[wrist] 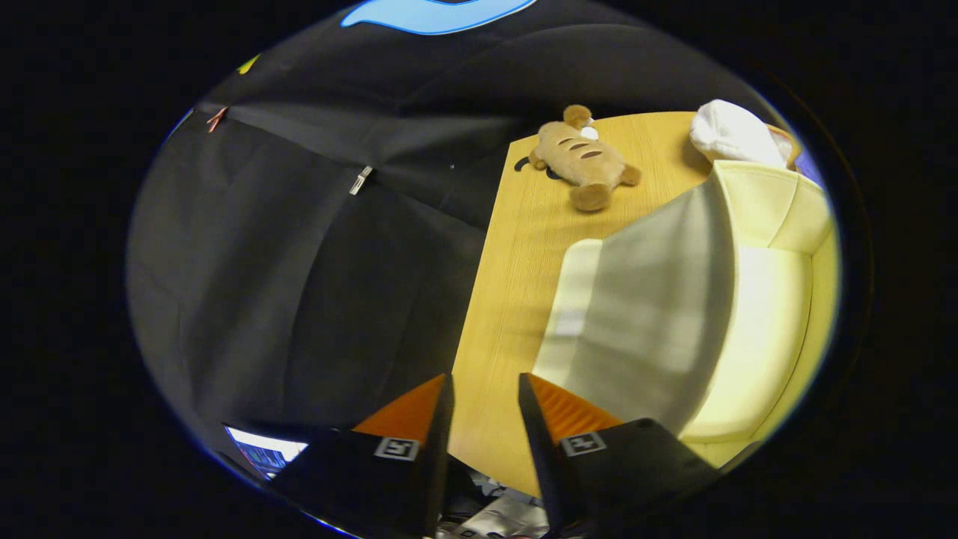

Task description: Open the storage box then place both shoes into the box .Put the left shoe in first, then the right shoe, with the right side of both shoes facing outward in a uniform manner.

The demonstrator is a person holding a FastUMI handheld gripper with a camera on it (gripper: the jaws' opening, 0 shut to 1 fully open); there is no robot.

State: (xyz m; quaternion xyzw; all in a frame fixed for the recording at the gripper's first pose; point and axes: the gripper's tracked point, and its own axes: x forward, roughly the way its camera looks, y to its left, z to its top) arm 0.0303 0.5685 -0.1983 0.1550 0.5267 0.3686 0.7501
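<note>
The storage box (778, 224) is pale yellow and sits on the wooden table (509, 299), ahead of my fingers and to their right. Its grey translucent flap (658, 299) stands swung away from the frame, and the pale inside of the box shows behind it. A white shoe-like thing (733, 135) lies beyond the box at the table's far end; I cannot make out its details. My gripper (485, 378) hovers over the table's near edge. It is open, with only bare tabletop showing between the fingers.
A brown plush toy (580, 159) lies on the table beyond the box, near the far edge. Black cloth (299, 262) hangs along the table's left side. A lit screen (266, 453) shows beside the left finger.
</note>
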